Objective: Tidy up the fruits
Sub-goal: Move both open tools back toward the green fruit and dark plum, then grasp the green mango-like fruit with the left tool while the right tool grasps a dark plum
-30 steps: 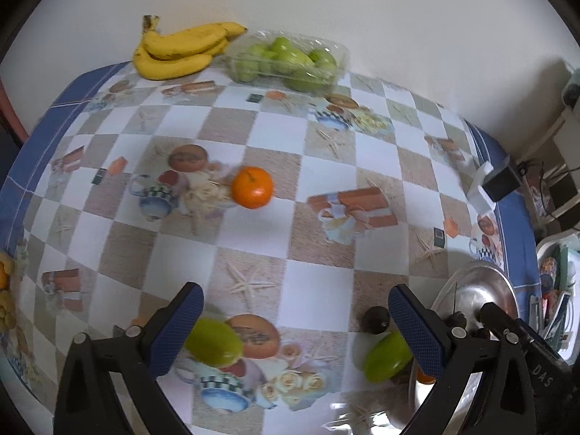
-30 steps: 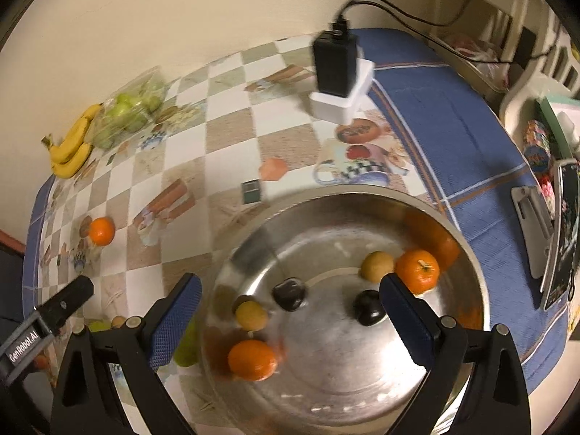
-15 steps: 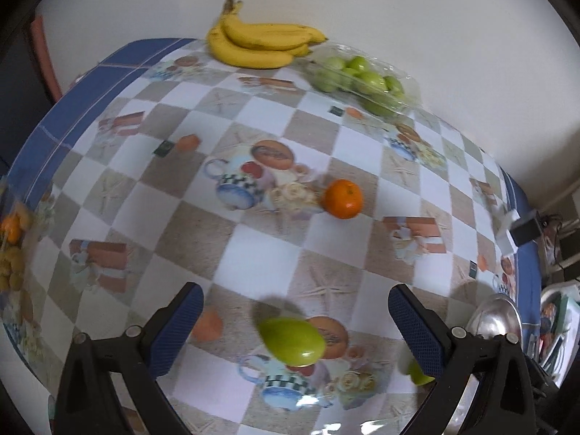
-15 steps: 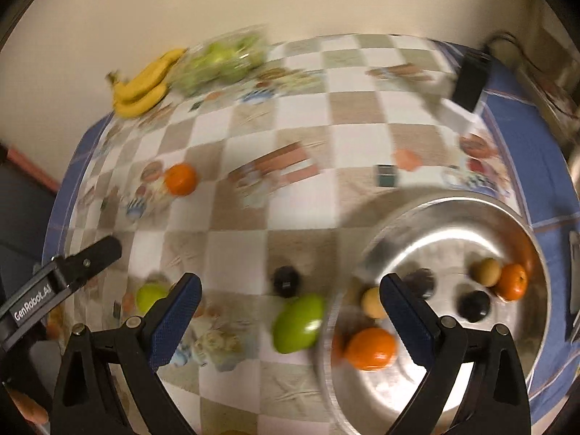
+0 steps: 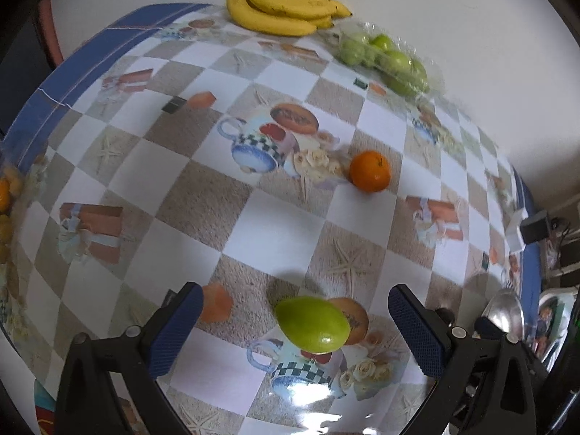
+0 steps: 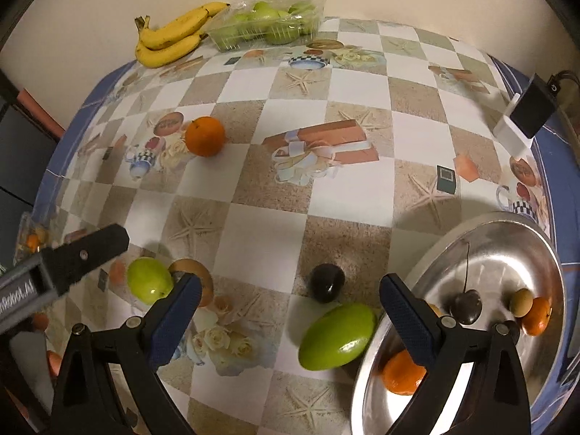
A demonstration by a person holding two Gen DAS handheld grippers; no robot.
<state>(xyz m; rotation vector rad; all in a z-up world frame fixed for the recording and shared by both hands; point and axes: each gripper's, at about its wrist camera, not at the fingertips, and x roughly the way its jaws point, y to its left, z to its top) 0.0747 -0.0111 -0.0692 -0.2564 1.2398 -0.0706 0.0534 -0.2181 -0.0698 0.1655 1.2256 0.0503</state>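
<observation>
My left gripper (image 5: pixel 291 320) is open, and a green fruit (image 5: pixel 312 324) lies on the tablecloth between its fingers, untouched. My right gripper (image 6: pixel 290 302) is open above a second green fruit (image 6: pixel 337 337) and a dark plum (image 6: pixel 327 282), beside the steel bowl (image 6: pixel 551 253). The bowl holds oranges (image 6: pixel 403 372), a cherry (image 6: pixel 465 306) and small fruits. A loose orange (image 6: pixel 204 136) lies mid-table, also in the left view (image 5: pixel 369 171). The first green fruit shows in the right view (image 6: pixel 149 280) beside the left gripper's finger (image 6: pixel 83 257).
Bananas (image 5: pixel 282 9) and a clear tray of green fruit (image 5: pixel 389 59) sit at the far wall. A black charger on a white block (image 6: pixel 531 108) stands near the right table edge. A bag of small fruit (image 5: pixel 5 195) is at the left edge.
Both grippers swung left, away from the bowl. The first green fruit now sits centred between the left fingers; the right gripper moved from over the bowl to the second green fruit.
</observation>
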